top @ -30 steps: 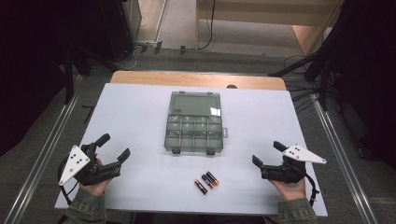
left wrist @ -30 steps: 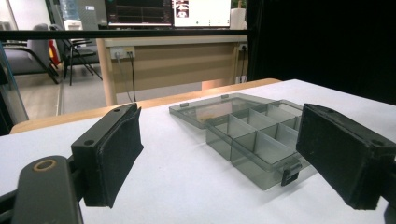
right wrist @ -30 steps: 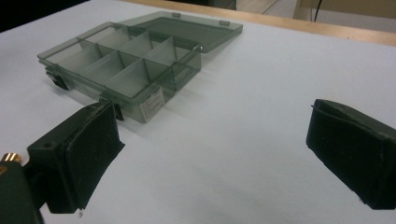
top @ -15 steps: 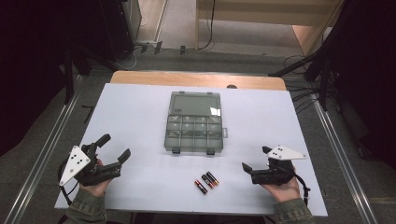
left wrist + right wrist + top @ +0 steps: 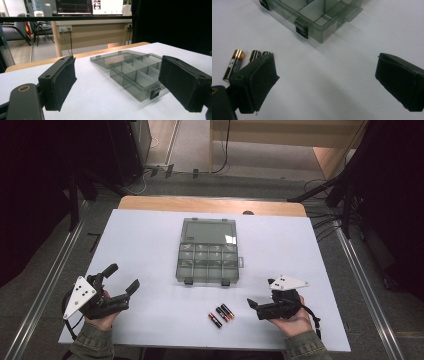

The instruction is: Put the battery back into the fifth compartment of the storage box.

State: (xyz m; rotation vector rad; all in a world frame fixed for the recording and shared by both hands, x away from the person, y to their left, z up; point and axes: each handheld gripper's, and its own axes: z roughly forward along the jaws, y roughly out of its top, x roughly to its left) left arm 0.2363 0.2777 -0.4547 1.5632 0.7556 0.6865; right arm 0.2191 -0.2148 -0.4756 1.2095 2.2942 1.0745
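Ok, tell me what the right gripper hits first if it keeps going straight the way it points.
Probably the batteries: in the high view the right gripper, jaws open, points left at them across bare table. In its own view they sit off by one jaw, so it may just clip them.

Smoky translucent plastic compartment box (image 5: pixel 208 251), lid swung open flat behind it, at the middle of the white counter (image 5: pixel 150 235). 3 small black cylindrical batteries with copper ends (image 5: pixel 221 314), side by side, near its front edge.
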